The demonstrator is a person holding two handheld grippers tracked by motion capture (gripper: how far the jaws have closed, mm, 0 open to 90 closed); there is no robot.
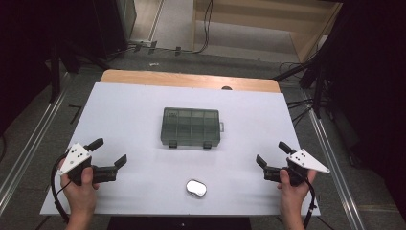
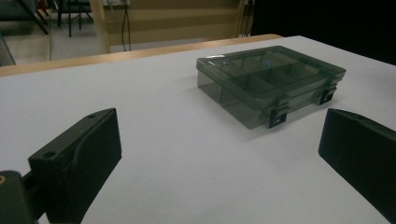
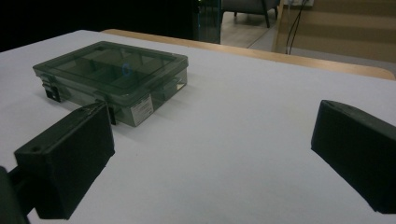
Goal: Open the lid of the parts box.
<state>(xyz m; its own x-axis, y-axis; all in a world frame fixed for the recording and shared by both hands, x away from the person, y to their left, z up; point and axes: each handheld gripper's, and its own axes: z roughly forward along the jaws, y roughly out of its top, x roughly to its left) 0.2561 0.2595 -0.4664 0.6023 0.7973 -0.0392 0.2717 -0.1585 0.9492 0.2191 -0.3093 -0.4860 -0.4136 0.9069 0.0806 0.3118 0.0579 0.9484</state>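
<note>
A smoky clear plastic compartment box (image 1: 191, 127) with its lid down and two dark latches on its near side lies in the middle of the white table (image 1: 124, 110). A small shiny silver oval object (image 1: 196, 188) rests near the front edge. My left gripper (image 1: 109, 152) stands open at the front left with nothing between its jaws. My right gripper (image 1: 273, 154) stands open at the front right, also holding nothing. The box (image 2: 271, 79) lies ahead of the left jaws, to the right. The box (image 3: 112, 77) sits ahead-left of the right jaws.
The wooden table edge (image 1: 191, 79) shows at the far side. Metal rails (image 1: 28, 148) run along the floor on both sides, and cables (image 1: 297, 103) lie beyond the far right corner. Bare white surface lies between the box and each gripper.
</note>
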